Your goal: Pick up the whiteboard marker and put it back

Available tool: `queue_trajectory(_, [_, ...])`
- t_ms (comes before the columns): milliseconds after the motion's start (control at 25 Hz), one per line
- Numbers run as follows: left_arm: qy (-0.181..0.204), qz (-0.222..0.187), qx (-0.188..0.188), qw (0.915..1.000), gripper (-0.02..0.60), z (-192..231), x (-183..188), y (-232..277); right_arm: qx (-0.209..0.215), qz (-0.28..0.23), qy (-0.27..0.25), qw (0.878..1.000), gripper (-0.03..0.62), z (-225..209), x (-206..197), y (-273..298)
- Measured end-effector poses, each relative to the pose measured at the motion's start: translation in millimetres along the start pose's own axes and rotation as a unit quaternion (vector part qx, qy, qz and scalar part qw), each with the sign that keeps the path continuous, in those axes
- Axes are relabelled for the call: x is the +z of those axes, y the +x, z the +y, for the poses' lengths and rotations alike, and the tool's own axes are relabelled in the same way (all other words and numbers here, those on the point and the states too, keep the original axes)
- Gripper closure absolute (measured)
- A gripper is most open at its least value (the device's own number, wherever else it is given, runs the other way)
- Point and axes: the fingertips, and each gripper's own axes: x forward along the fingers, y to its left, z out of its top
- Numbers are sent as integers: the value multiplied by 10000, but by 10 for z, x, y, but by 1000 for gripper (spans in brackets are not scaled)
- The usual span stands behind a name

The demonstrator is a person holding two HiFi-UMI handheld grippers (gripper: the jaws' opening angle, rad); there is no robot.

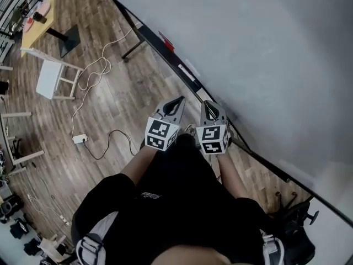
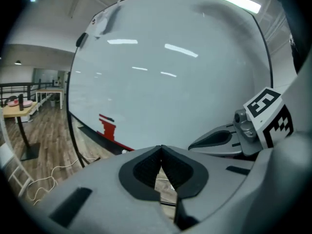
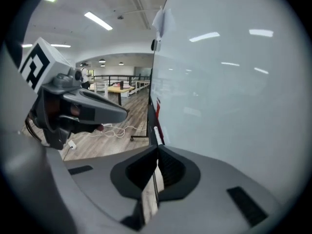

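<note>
A white whiteboard marker lies on the black tray along the whiteboard's lower edge; it also shows in the right gripper view, marker, just beyond my jaws. My left gripper and right gripper hang side by side in front of the board, short of the marker and apart from it. Both are shut with nothing between the pads. The left gripper points at the board, with the right gripper beside it. The right gripper looks along the tray.
A red eraser sits further along the tray. The large whiteboard fills the right side. On the wooden floor are a white cable, a power strip, a white stool and a yellow table.
</note>
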Motion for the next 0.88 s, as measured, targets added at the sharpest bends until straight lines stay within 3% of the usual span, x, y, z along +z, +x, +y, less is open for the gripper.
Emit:
queue_trajectory(160, [-395,115,436,9982,574,365,-207,-234,98,310,-478,9983,589,151,43,344])
queue_trajectory(400, [-772,118,846,9934,574,1001,-494,-438,86,514,-765,9957,589,435,153,940])
queue_trajectory(640, [-536,146,692,9961,574,1436,-393,-237,-374,1049,-1229,9862,589,379,96,1391])
queue_trajectory(880, [-589,262,390,9972,574,1883,-424,-71,-749,1620,-1284,9755,579,400,-27,1737])
